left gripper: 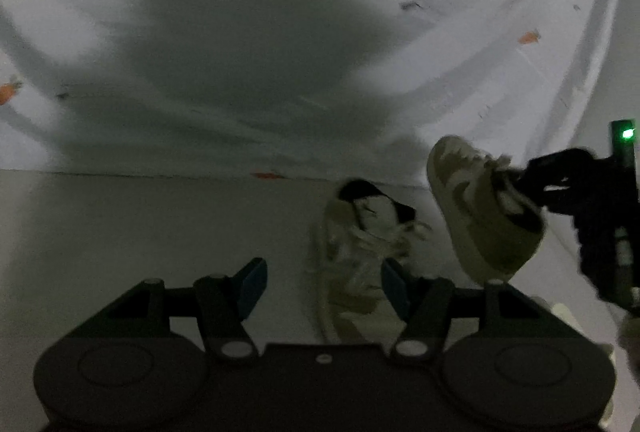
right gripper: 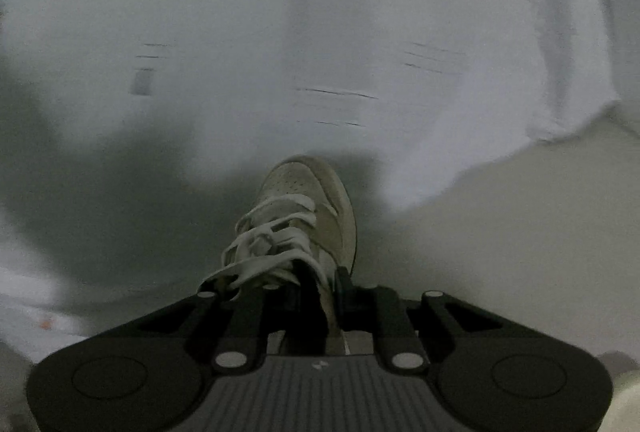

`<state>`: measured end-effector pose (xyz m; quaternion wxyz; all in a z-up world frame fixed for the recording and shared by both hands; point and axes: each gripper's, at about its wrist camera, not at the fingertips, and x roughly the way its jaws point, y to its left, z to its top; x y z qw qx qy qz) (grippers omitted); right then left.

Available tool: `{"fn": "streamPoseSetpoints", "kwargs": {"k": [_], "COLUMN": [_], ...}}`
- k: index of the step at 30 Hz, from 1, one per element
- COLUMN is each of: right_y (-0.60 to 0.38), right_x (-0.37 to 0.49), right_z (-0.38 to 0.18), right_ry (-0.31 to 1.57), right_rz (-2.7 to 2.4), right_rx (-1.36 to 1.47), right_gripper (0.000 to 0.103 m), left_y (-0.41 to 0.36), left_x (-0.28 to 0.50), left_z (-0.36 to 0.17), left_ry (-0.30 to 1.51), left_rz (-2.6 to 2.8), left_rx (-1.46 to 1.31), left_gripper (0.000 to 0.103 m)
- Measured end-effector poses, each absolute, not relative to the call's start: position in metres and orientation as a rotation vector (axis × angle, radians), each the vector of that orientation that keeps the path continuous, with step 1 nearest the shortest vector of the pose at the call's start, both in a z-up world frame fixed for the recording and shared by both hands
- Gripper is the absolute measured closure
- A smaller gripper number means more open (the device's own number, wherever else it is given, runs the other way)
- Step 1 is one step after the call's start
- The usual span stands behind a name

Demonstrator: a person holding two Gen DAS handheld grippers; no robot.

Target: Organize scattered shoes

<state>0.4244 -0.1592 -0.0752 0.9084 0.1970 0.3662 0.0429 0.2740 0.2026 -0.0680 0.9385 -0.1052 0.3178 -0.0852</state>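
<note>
Two beige and white lace-up sneakers show in dim light. One sneaker (left gripper: 360, 244) lies on the pale floor, blurred, its heel end close to the right finger of my left gripper (left gripper: 323, 266). That gripper is open, and its blue pads (left gripper: 254, 286) touch nothing. The other sneaker (left gripper: 480, 208) hangs in the air at the right, toe up and sole to the left. My right gripper (left gripper: 524, 184) is shut on it by the collar. In the right wrist view that sneaker (right gripper: 304, 208) points away from me, with my right gripper (right gripper: 324, 296) clamped on its side wall.
A white sheet (left gripper: 460, 72) with small orange prints (left gripper: 529, 37) hangs behind the floor (left gripper: 120, 232) and carries large shadows. In the right wrist view the sheet (right gripper: 360, 12) ends at the right, and bare floor (right gripper: 520, 232) lies beyond it.
</note>
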Motion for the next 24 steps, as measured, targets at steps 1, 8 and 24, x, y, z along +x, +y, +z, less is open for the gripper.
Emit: {"fn": "streamPoseSetpoints", "kwargs": {"k": [1,8,24], "right_y": [-0.164,-0.204,-0.19], "right_x": [0.426,0.44,0.422], "right_z": [-0.083,-0.139,-0.106], "right_ry": [0.763,0.811,0.773], "right_rz": [0.066,-0.147,0.159], "right_rx": [0.401,0.538,0.398], "right_gripper": [0.085,0.084,0.066], "left_y": [0.197,0.176,0.143], "left_x": [0.277,0.292,0.297], "left_z": [-0.068,-0.067,-0.065], "left_ry": [0.658,0.69,0.722], "left_rz": [-0.182,-0.207,-0.289], "left_rx": [-0.205,-0.188,-0.117], "left_gripper": [0.039,0.039,0.039]}}
